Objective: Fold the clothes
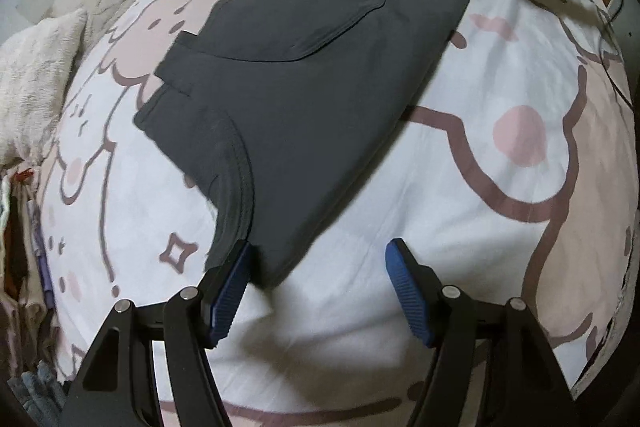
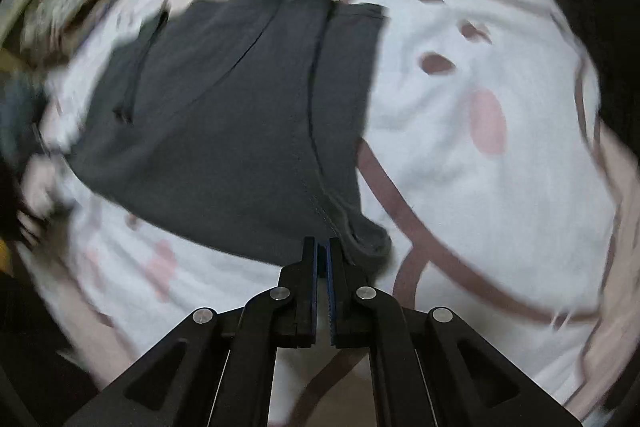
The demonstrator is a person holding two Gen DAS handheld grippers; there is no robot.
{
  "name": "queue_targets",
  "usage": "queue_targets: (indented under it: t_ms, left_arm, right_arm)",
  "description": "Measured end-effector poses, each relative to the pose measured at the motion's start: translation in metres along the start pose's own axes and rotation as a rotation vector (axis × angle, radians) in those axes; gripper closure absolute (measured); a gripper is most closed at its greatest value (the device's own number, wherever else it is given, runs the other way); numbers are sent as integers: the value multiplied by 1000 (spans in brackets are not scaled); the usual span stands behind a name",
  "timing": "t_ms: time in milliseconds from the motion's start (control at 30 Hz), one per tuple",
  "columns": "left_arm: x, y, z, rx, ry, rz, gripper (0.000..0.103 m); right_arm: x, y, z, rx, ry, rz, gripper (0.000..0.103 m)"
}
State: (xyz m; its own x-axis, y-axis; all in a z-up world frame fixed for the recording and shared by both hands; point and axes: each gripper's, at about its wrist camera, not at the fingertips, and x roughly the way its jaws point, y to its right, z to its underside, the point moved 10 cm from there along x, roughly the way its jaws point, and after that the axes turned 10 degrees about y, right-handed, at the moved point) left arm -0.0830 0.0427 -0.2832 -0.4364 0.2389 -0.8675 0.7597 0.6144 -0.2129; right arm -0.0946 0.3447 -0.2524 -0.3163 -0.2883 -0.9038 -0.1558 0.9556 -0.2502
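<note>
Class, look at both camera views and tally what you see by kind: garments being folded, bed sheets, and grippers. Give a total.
Dark grey T-shirt: 1
Cartoon-print bed sheet: 1
Grippers: 2, left gripper and right gripper
Total: 4

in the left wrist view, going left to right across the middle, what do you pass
fluffy cream blanket → dark grey folded t-shirt → round pink spot printed on the white cartoon bedsheet
</note>
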Motion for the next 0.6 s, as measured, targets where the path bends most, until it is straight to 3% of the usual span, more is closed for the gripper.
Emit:
queue_targets:
  t_ms: [100, 133, 167, 200, 233, 300, 367, 400, 500, 600]
  left_arm:
    - [-15, 5, -12, 56, 75, -68, 35]
    - [-22, 8, -18, 76, 110, -88, 35]
    - [-27, 11, -26, 87, 145, -97, 35]
    - [-33, 14, -34, 98, 179, -105, 35]
    - [-38, 16, -42, 105, 209, -110, 35]
    - [-33, 14, -57, 26, 208, -58, 35]
    - [-21, 7, -64, -138, 170, 15, 35]
    - [-16, 5, -65, -217, 148, 47, 35]
    - [6, -3, -52, -377, 41, 94, 35]
    - [20, 1, -24, -440, -61, 138, 35]
  right_arm:
    - [-29, 28, -1, 223, 96, -16, 98]
    - [-34, 37, 1, 277, 107, -11, 87]
    - [-38, 46, 2, 331, 119, -6, 72]
    - [-40, 53, 5, 383, 118, -6, 29]
    - [-41, 60, 7, 435, 117, -6, 16]
    - [-41, 68, 12, 519, 102, -27, 16]
    - [-40, 64, 12, 560, 97, -67, 18]
    - [-41, 63, 11, 579, 96, -88, 25]
    - [-33, 42, 6, 572, 80, -137, 40]
    - [-25, 26, 3, 535, 52, -164, 40]
